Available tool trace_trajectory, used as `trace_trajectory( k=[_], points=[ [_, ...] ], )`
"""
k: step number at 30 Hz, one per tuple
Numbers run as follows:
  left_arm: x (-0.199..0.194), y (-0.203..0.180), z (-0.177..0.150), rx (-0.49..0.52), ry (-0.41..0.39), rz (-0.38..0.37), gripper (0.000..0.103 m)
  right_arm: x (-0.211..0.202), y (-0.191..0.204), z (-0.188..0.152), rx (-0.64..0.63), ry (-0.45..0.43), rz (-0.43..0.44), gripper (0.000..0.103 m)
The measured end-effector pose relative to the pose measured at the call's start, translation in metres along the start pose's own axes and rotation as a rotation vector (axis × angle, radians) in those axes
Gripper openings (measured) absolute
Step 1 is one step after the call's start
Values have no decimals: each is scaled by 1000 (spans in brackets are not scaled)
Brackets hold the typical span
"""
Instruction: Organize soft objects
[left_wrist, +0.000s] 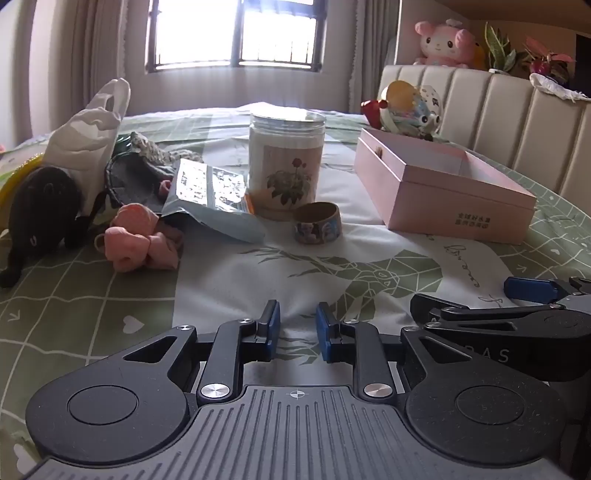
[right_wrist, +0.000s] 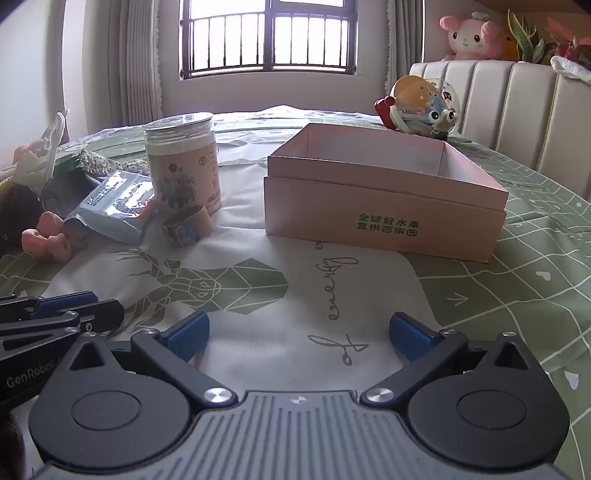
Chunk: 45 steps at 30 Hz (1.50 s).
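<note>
A pink open box (left_wrist: 443, 188) stands on the green patterned bedspread (left_wrist: 92, 295); it is straight ahead in the right wrist view (right_wrist: 384, 206). Soft things lie at the left: rolled pink socks (left_wrist: 136, 236), a black plush (left_wrist: 37, 206), a grey knitted piece (left_wrist: 147, 158) and a white plastic bag (left_wrist: 88, 133). The socks also show in the right wrist view (right_wrist: 46, 238). My left gripper (left_wrist: 298, 334) is empty with its jaws a narrow gap apart, low over the bedspread. My right gripper (right_wrist: 298, 332) is wide open and empty, beside the left one.
A clear jar with a flower label (left_wrist: 286, 162), a tape roll (left_wrist: 317, 223) and a blue foil packet (left_wrist: 210, 199) sit mid-bed. A round toy (left_wrist: 410, 105) lies behind the box. A padded headboard (left_wrist: 498, 122) with a pink plush (left_wrist: 443, 44) runs along the right.
</note>
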<state>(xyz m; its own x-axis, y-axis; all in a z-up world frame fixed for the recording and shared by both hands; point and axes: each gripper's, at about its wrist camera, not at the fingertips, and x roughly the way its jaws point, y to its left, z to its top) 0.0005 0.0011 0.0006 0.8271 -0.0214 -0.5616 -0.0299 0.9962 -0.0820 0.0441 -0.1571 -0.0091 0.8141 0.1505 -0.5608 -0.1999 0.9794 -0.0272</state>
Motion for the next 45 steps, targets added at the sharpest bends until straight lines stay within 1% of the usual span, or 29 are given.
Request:
trace_trajectory(
  k=[6,45],
  points=[
    [1,2,2,2,-3,2,25,0,-2,-1,28,-6,18,103],
    [-1,2,0,8,-8,6,24,-1,-1,-2,21,-11,16,103]
  ],
)
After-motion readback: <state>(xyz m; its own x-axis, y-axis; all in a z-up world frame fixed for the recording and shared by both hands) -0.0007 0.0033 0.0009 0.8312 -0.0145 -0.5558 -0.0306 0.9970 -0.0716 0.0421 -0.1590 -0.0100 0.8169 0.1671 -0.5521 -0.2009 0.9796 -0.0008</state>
